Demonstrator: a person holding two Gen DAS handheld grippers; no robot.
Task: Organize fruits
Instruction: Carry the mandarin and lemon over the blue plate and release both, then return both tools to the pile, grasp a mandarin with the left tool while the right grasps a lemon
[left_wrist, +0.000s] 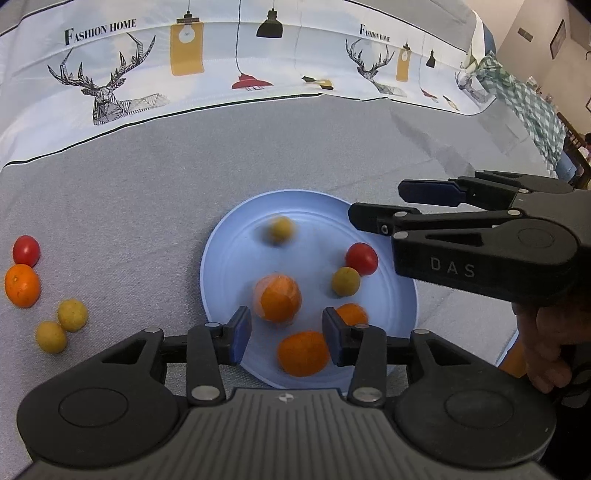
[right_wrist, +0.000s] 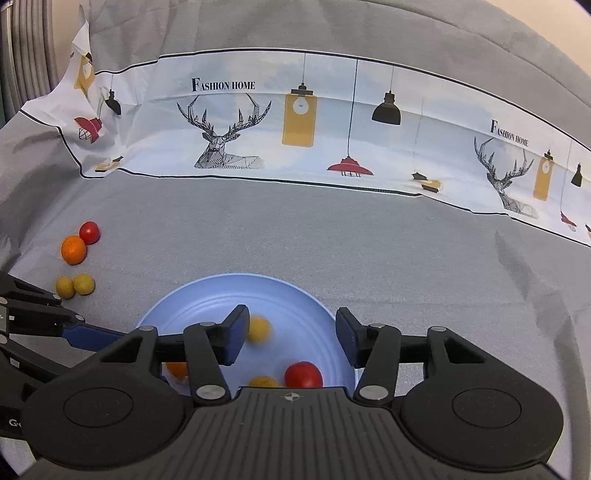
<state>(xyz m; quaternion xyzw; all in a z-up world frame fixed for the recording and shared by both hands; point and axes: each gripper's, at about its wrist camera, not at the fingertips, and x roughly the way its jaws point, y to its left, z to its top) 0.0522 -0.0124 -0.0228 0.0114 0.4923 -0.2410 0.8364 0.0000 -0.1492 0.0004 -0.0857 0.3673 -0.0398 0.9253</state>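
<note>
Grey cloth (left_wrist: 129, 206) covers the table, with the blue plate (left_wrist: 221, 258) near its front edge. Four fruits are still off the plate toward the left edge: a tomato (left_wrist: 26, 250), an orange (left_wrist: 21, 285) and two yellow ones (left_wrist: 72, 314). Your left gripper (left_wrist: 287, 332) is the nearer one. Both it and the right gripper (right_wrist: 290, 334) hover over the plate with jaws parted, gripping nothing.

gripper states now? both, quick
Left gripper: open, holding nothing, over the blue plate.
Right gripper: open, holding nothing; a blurred yellow fruit lies on the plate beyond its fingers.
</note>
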